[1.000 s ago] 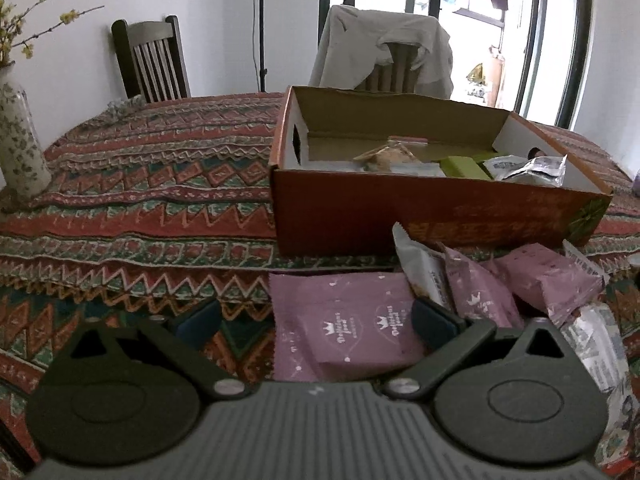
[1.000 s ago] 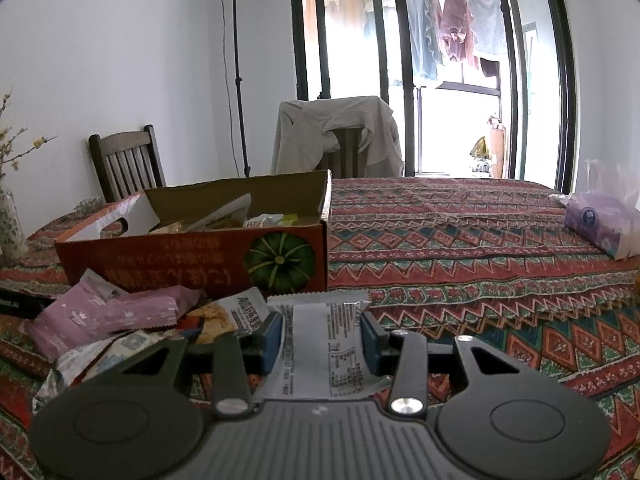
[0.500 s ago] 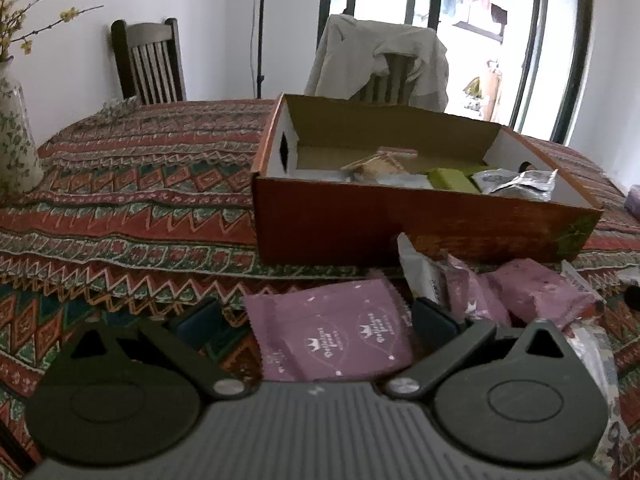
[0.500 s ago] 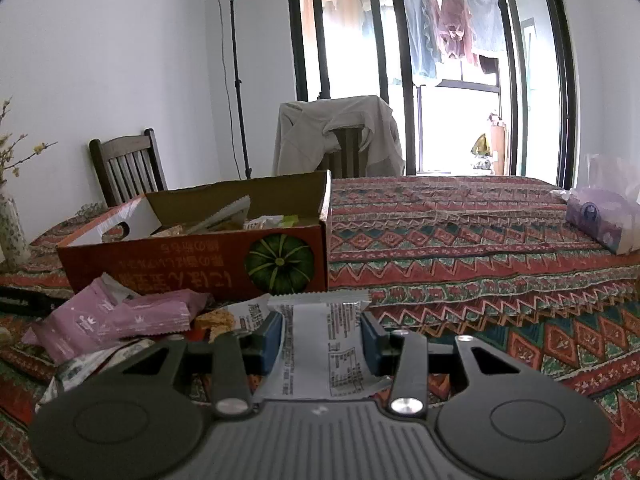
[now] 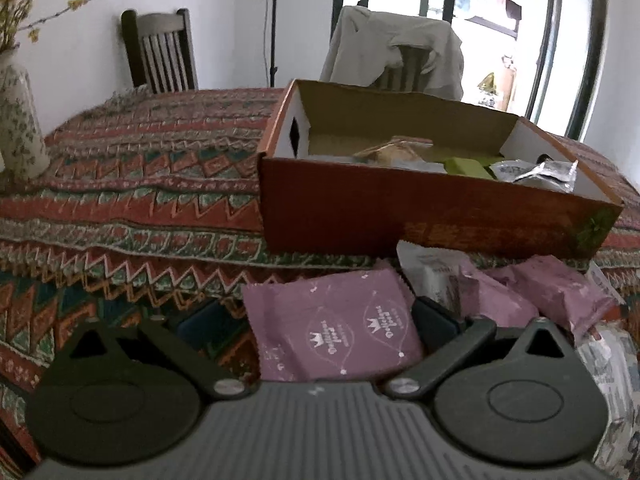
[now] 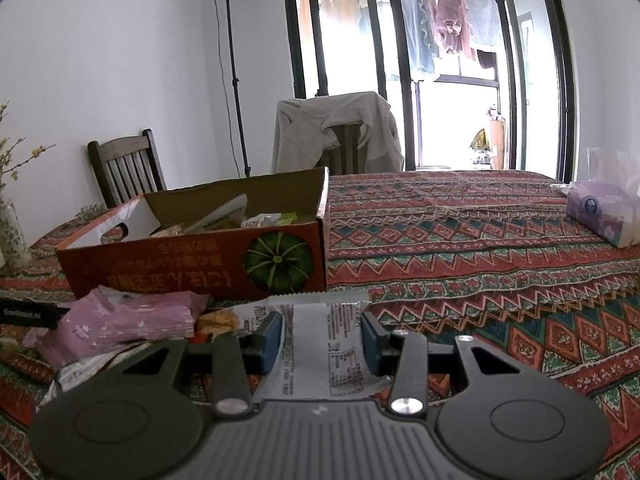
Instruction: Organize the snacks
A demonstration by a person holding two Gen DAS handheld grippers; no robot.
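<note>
An open orange cardboard box [image 5: 420, 216] with a pumpkin print [image 6: 192, 268] stands on the patterned tablecloth and holds several snack packets. My left gripper [image 5: 320, 320] is open, with a flat purple snack packet [image 5: 332, 332] lying between its fingers. More purple packets [image 5: 548, 292] and a white one [image 5: 424, 272] lie to its right, in front of the box. My right gripper [image 6: 322, 336] is shut on a white and silver snack packet [image 6: 324, 344], held above the table right of the snack pile [image 6: 128, 320].
A floral vase [image 5: 16, 128] stands at the table's left edge. A purple tissue pack [image 6: 604, 216] sits at the far right. Two chairs [image 6: 128, 168] stand behind the table, one draped with a beige garment [image 6: 336, 132]. A floor lamp [image 6: 228, 60] stands by the wall.
My left gripper has risen and drawn back, its fingers still astride the purple packet. My right gripper has lifted slightly with the white packet still held.
</note>
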